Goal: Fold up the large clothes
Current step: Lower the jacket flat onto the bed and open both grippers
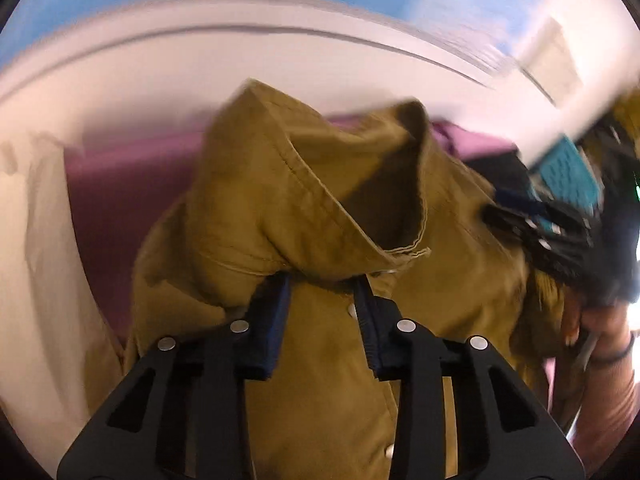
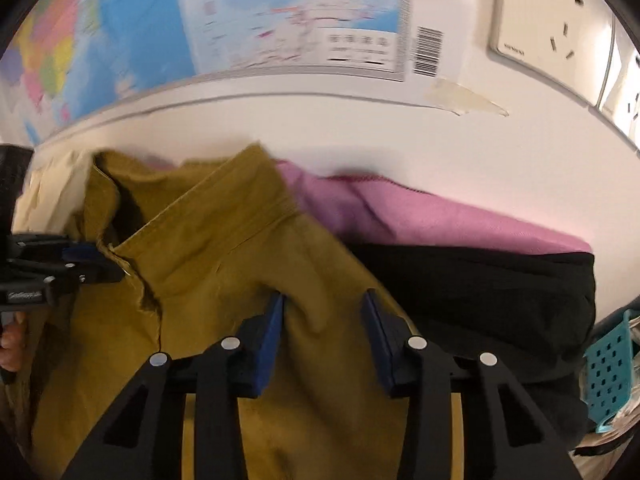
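- The left gripper point(image 1: 320, 280), black with blue pads, tilts steeply down over the mustard-yellow cotton jacket point(image 1: 304, 200). Its jaws stand partly apart, the tips buried under a bunched fold of the cloth; whether the pads actually pinch that fold cannot be told.
- The right gripper point(image 2: 324, 304), of the same build, also tilts down. Its jaws are partly apart, with a low ridge of the jacket point(image 2: 224, 264) lying between the pads; the cloth seems loose there, not squeezed.
- In the left wrist view the right gripper point(image 1: 532, 228) appears blurred at the right edge, with a person's hand point(image 1: 600, 320) beneath it, a dark band at the wrist.
- In the right wrist view the left gripper point(image 2: 88, 260) reaches in from the left edge, its tips at the jacket's open front edge.
- The jacket lies crumpled on a pink-purple cloth point(image 2: 440, 220); a stitched hem curls up in a hood-like hump, and pale buttons show along the front.
- A black garment point(image 2: 480, 288) lies just right of the jacket, touching it.
- A teal perforated plastic basket point(image 2: 608, 372) sits at the far right; what it holds is unclear.
- A pale cream cloth point(image 1: 40, 240) lies to the left.
- A coloured world map point(image 2: 240, 20) hangs on the white wall behind.
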